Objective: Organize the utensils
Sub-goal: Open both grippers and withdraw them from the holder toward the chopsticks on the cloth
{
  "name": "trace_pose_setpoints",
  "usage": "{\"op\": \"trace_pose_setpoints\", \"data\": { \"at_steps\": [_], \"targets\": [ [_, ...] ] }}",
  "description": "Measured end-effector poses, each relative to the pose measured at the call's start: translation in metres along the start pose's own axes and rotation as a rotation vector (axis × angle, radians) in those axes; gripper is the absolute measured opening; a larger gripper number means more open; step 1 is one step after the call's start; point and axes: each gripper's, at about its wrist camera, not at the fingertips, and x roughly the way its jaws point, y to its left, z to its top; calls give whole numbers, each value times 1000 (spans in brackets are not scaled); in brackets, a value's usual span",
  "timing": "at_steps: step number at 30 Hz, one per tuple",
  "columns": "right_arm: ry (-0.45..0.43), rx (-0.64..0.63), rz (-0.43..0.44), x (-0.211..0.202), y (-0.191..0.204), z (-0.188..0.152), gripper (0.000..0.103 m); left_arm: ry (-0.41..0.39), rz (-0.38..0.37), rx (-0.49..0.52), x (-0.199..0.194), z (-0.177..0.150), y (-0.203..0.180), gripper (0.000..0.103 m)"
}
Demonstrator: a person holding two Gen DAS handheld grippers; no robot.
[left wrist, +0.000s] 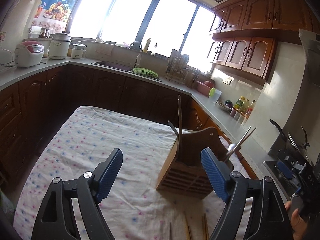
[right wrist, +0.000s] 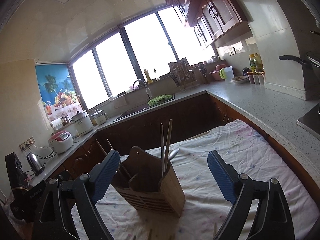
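Note:
A wooden utensil holder (left wrist: 190,172) stands on a table under a flowered cloth (left wrist: 90,140). Dark chopsticks (left wrist: 180,124) lean in its left slot. Metal chopsticks (left wrist: 244,138) and a spoon (left wrist: 233,147) lean in its right slot. My left gripper (left wrist: 162,154) is open and empty, short of the holder. In the right wrist view the holder (right wrist: 160,190) sits just beyond my right gripper (right wrist: 163,155), which is also open and empty; a pair of chopsticks (right wrist: 166,140) and the spoon (right wrist: 174,153) rise from it. Loose chopsticks (left wrist: 205,226) lie on the cloth near the bottom edge.
An L-shaped grey counter (right wrist: 260,104) wraps the room, with a sink (left wrist: 112,65), a green basket (left wrist: 145,73), a rice cooker (left wrist: 29,54), a kettle (right wrist: 35,163) and bottles (left wrist: 243,108). A stove with a pan (left wrist: 292,138) is at the right. A hand (left wrist: 296,220) holds the right gripper.

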Motion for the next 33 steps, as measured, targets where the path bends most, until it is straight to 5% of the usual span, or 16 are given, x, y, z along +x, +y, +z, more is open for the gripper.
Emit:
{"op": "trace_pose_setpoints", "data": {
  "at_steps": [13, 33],
  "targets": [
    [127, 86, -81, -41, -36, -64, 94, 93, 43, -16, -46, -34, 4, 81],
    [277, 58, -148, -51, -53, -124, 94, 295, 52, 30, -41, -79, -23, 81]
  ]
}}
